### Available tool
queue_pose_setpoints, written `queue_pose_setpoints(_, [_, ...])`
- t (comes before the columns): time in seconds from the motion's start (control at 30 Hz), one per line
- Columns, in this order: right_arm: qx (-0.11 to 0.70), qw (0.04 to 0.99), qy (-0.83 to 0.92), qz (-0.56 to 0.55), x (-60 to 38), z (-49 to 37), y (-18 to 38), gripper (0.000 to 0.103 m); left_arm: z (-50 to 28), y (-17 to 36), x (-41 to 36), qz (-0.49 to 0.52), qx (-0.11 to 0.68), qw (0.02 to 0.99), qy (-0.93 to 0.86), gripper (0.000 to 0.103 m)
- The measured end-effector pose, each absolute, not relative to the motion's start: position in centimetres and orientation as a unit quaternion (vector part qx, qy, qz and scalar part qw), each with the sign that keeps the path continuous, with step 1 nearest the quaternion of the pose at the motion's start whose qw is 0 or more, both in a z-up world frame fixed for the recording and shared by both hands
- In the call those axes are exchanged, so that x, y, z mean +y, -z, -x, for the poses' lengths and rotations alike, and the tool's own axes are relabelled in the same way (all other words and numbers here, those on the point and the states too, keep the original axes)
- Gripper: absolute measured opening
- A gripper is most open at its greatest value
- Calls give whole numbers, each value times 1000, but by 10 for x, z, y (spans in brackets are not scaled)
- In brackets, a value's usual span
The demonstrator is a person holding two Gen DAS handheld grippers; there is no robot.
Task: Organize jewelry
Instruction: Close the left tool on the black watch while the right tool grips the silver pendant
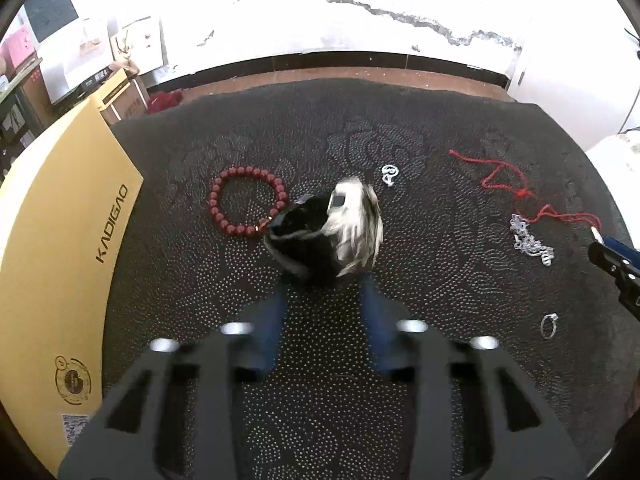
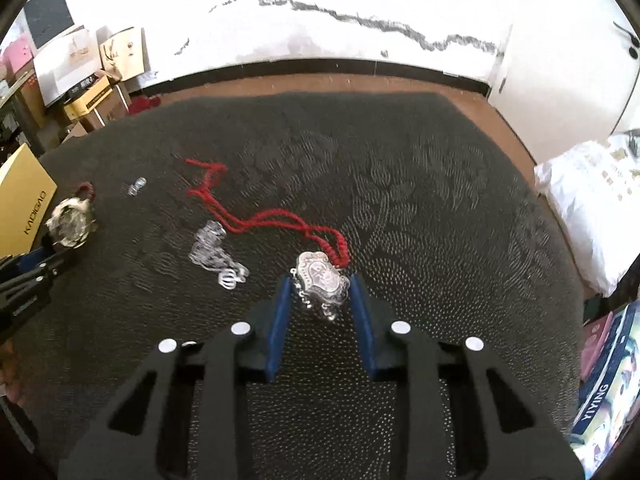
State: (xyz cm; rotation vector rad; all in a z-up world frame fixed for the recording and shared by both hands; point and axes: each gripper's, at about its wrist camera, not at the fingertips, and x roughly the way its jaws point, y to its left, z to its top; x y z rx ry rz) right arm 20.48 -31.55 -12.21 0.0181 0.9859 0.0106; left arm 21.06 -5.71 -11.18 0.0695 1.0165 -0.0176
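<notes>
left gripper (image 1: 325, 276): closed on the black-and-white pouch (image 1: 332, 232), centre of the left wrist view; pouch blurred, mouth looks partly open, inside can't be seen.
right gripper (image 2: 320, 288): blue fingers (image 2: 362, 312) pinched on either side of the silver pendant (image 2: 322, 280), mid-frame in the right wrist view; looks like a grip, pendant prob. just off the mat or about to be.
red cord (image 2: 256, 220): tied to the pendant, trails away to upper left across the dark mat (image 2: 440, 200); not gathered yet.
red bead bracelet (image 1: 246, 202): flat on the mat, left of centre in the left wrist view, touching the pouch edge or nearly so; not put away.
clear chain (image 2: 212, 246): loose heap left of the pendant, apart from it; untouched.
small clear piece (image 1: 390, 174): just upper right of the pouch; loose.
ring (image 1: 549, 325): lower right of the left wrist view, alone on the mat.
yellow box (image 1: 60, 240): left edge, closed as far as visible; role unclear.
progress: early. Nothing visibly stowed; approx. five pieces out on the mat.
step in hand (judgement): pendant necklace likely first to go toward the pouch.
left to do: bracelet, chain, small piece, ring.
</notes>
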Motion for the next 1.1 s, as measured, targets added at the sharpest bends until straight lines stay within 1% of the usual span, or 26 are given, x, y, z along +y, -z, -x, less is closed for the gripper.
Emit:
queue_pose_setpoints(0.03, [472, 882, -8, -12, -315, -204, 119, 31, -209, 110, -57, -35, 485, 874, 6, 14])
queue_pose_setpoints(0.13, [473, 881, -9, -13, -316, -201, 118, 31, -206, 108, -58, -39, 482, 875, 9, 14])
queue_pose_setpoints(0.23, [472, 881, -11, -12, -315, -199, 115, 31, -202, 106, -56, -33, 480, 876, 18, 5])
queue_pose_setpoints(0.43, [464, 886, -11, -17, -314, -201, 109, 31, -201, 97, -48, -35, 468, 883, 18, 4])
queue_pose_setpoints(0.5, [464, 886, -11, -18, -315, -202, 110, 31, -204, 98, -46, -29, 467, 883, 21, 7])
queue_pose_setpoints(0.53, [465, 885, -12, -19, -315, -203, 111, 31, -208, 99, -46, -28, 470, 882, 25, 15])
queue_pose_setpoints(0.57, [466, 884, -11, -20, -316, -204, 111, 31, -210, 98, -45, -24, 471, 882, 25, 46])
queue_pose_setpoints(0.6, [467, 884, -11, -22, -317, -205, 113, 31, -211, 98, -44, -17, 468, 883, 24, 68])
queue_pose_setpoints(0.63, [468, 883, -12, -24, -318, -204, 114, 31, -210, 96, -44, -8, 461, 887, 29, 88])
queue_pose_setpoints(0.7, [468, 883, -11, -28, -319, -205, 115, 31, -211, 87, -48, -21, 439, 898, 34, 88])
queue_pose_setpoints(0.77, [469, 882, -12, -32, -320, -205, 115, 31, -216, 85, -53, -21, 438, 897, 51, 90])
queue_pose_setpoints(0.9, [472, 881, -15, -35, -321, -206, 118, 31, -230, 100, -48, 7, 464, 885, 39, 91])
queue_pose_setpoints(1.1, [474, 879, -13, -41, -330, -205, 119, 31, -244, 126, -59, -6, 486, 874, 20, 91])
